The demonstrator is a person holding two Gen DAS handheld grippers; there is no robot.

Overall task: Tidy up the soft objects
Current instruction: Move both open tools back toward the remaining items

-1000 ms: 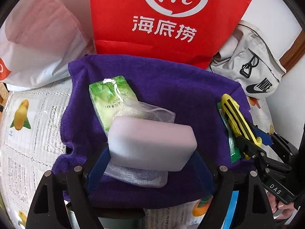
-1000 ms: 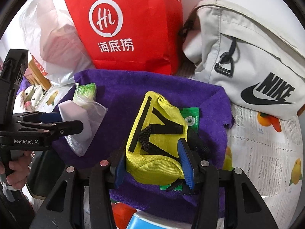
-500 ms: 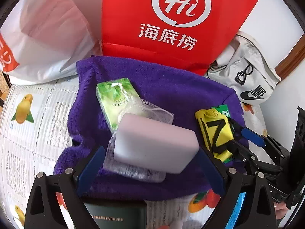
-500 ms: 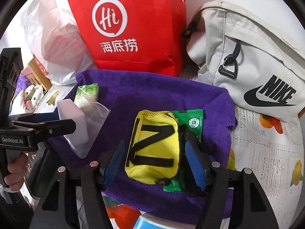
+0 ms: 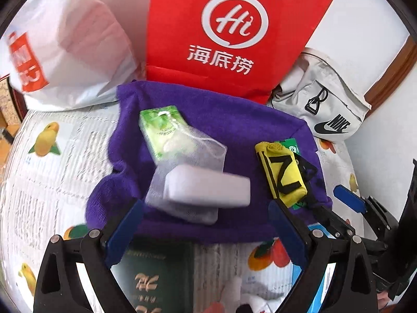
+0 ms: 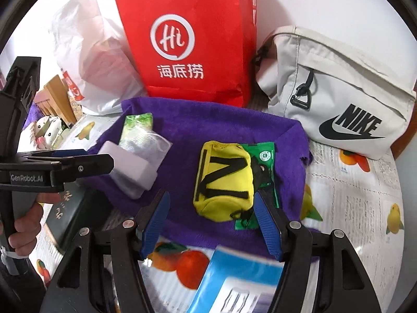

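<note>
On the purple towel (image 6: pixel 224 120), the pale sponge (image 5: pixel 208 189) lies on a mesh pouch (image 5: pixel 192 156) at the left side, the yellow pouch (image 6: pixel 225 180) at the right. The left hand-held gripper (image 5: pixel 206 224) stands wide apart just short of the sponge, gripping nothing. The right hand-held gripper (image 6: pixel 213 221) has just been opening; its pads flank the yellow pouch without pressing it.

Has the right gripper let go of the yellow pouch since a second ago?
Yes. The right gripper has just been opening and has backed off toward the purple towel's near edge; the yellow pouch lies flat on it, clear of the pads.
</note>
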